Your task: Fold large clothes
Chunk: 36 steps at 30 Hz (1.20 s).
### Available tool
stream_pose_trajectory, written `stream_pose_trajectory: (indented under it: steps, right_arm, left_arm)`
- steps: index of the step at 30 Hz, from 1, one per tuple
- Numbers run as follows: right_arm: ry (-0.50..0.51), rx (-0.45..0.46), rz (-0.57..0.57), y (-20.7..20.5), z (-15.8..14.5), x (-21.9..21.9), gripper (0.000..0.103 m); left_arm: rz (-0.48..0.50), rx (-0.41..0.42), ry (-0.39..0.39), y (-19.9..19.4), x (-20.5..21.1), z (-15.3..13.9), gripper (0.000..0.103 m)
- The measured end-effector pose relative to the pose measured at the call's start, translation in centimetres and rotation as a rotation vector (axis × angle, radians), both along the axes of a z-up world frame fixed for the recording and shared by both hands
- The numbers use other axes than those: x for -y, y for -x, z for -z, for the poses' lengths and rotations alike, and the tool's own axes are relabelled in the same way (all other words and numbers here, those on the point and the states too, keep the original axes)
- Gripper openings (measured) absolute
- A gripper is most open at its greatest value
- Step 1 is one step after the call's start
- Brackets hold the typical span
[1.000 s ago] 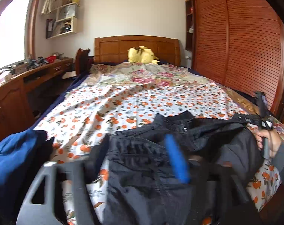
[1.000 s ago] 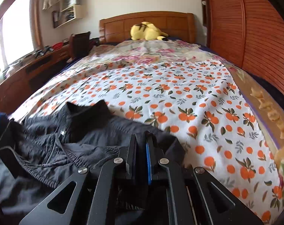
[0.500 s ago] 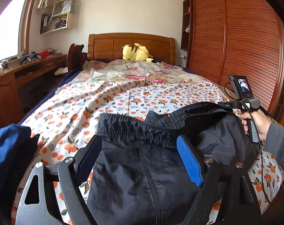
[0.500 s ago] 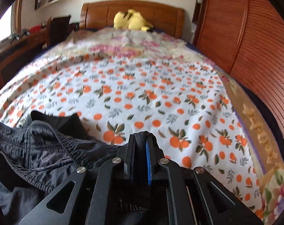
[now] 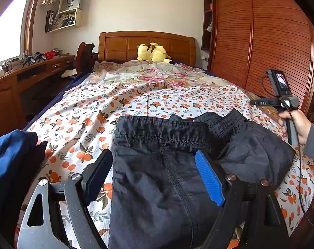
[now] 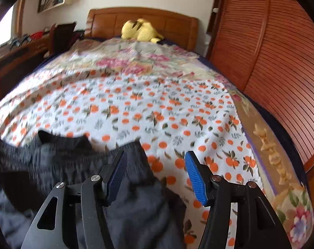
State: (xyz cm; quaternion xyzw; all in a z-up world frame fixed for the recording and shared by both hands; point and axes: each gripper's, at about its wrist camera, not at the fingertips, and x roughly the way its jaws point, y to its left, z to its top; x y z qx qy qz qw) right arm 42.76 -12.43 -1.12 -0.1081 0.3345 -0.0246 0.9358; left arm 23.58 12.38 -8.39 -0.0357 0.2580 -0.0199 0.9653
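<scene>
- Black trousers (image 5: 163,178): lying on the orange-print bedsheet (image 5: 123,103) at the near end of the bed, waistband toward the headboard (image 5: 146,43).
- Left gripper (image 5: 154,170): jaws spread wide above the trousers, nothing clamped.
- Right gripper (image 6: 154,172): jaws just opening, apart over the trouser edge, pads clear of the cloth.
- Blue garment (image 5: 9,151): heaped at the near left.
- Yellow plush toy (image 5: 152,51): by the headboard.

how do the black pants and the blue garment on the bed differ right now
The black pants lie spread across the near middle of the bed, waistband showing; the blue garment sits bunched at the near left edge. The pants lie between the left gripper's open jaws; nothing is at the blue garment. The pants look thin and crinkly, the blue garment softer. Both rest on the orange-print sheet.
</scene>
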Motion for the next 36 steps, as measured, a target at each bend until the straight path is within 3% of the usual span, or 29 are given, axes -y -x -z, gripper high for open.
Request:
stream_pose_trajectory:
  steps: [5,14,20,29,36]
  right_arm:
    - [-0.042,-0.086,-0.014,1.4,2.3,3.1,0.060]
    - [-0.084,-0.111,-0.087,11.0,3.8,6.7,0.060]
    - [-0.122,-0.102,-0.104,17.0,3.9,9.5,0.078]
    - [-0.188,-0.176,-0.077,18.2,5.9,11.0,0.080]
    - [-0.221,-0.162,-0.090,18.2,6.7,11.3,0.080]
  left_arm:
    - [0.000,-0.020,-0.019,0.3,-0.1,0.6,0.083]
    - [-0.005,-0.036,-0.023,2.6,-0.6,1.0,0.083]
    - [-0.003,-0.036,-0.040,4.1,0.2,0.9,0.083]
    - [-0.016,-0.073,-0.041,5.7,0.5,1.7,0.083]
    - [-0.050,-0.144,-0.043,6.9,-0.8,3.9,0.083]
